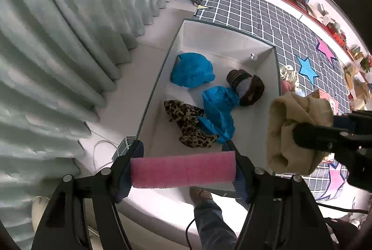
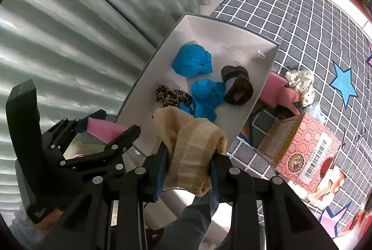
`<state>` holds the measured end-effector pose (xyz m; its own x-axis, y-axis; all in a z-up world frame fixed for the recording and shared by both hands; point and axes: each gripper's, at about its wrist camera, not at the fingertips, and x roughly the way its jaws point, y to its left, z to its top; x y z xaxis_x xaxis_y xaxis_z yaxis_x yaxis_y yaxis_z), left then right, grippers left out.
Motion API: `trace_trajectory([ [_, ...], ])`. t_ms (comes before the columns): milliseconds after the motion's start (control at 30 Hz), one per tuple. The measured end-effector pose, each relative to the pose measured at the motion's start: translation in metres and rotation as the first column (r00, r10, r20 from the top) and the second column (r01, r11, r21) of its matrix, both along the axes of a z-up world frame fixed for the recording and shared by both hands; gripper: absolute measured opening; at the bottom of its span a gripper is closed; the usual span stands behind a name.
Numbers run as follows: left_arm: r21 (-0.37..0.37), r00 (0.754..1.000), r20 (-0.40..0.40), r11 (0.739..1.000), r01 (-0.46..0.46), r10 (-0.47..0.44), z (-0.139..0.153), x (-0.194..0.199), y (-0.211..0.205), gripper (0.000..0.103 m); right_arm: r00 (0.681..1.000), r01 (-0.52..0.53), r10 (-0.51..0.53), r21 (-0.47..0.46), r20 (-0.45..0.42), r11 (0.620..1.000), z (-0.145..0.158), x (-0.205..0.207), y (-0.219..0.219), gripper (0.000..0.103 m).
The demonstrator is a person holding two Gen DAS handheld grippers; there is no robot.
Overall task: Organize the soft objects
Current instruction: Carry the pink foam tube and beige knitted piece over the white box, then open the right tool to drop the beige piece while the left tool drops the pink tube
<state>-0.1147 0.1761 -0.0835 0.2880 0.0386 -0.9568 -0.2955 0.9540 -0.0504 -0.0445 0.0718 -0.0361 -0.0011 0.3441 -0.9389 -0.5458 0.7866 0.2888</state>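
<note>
The left gripper (image 1: 183,172) is clamped on a pink foam roll (image 1: 183,172), held crosswise between its fingers above the near end of a white storage box (image 1: 229,40). The right gripper (image 2: 189,165) grasps a beige knitted sock (image 2: 194,150) beside it, over the box's near right corner. Inside the box lie two crumpled blue cloths (image 1: 191,69), a leopard-print fabric (image 1: 187,123) and a brown knitted hat (image 1: 247,87).
</note>
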Motion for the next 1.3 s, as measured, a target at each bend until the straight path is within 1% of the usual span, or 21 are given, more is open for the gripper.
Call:
trace_trajectory([
  [200,0.014,1.000,-0.024,1.000,0.013,-0.013,-0.007,0.007,0.000,0.073,1.000,0.008,-0.008,-0.017,0.014,1.000,0.000,0.007,0.004,0.034],
  [500,0.007,0.998,-0.052,0.999,0.031,-0.031,-0.017,0.017,-0.005,0.073,1.000,0.012,-0.011,-0.036,0.010,0.999,-0.007,0.020,0.009,0.034],
  [833,0.003,0.997,-0.069,0.999,0.041,-0.041,-0.022,0.023,-0.005,0.073,1.000,-0.004,0.003,-0.055,-0.009,0.998,-0.016,0.022,0.015,0.034],
  [1300,-0.023,0.995,-0.088,0.999,0.043,-0.045,-0.031,0.029,-0.008,0.074,0.999,-0.003,0.001,-0.064,-0.034,0.998,-0.027,0.030,0.018,0.034],
])
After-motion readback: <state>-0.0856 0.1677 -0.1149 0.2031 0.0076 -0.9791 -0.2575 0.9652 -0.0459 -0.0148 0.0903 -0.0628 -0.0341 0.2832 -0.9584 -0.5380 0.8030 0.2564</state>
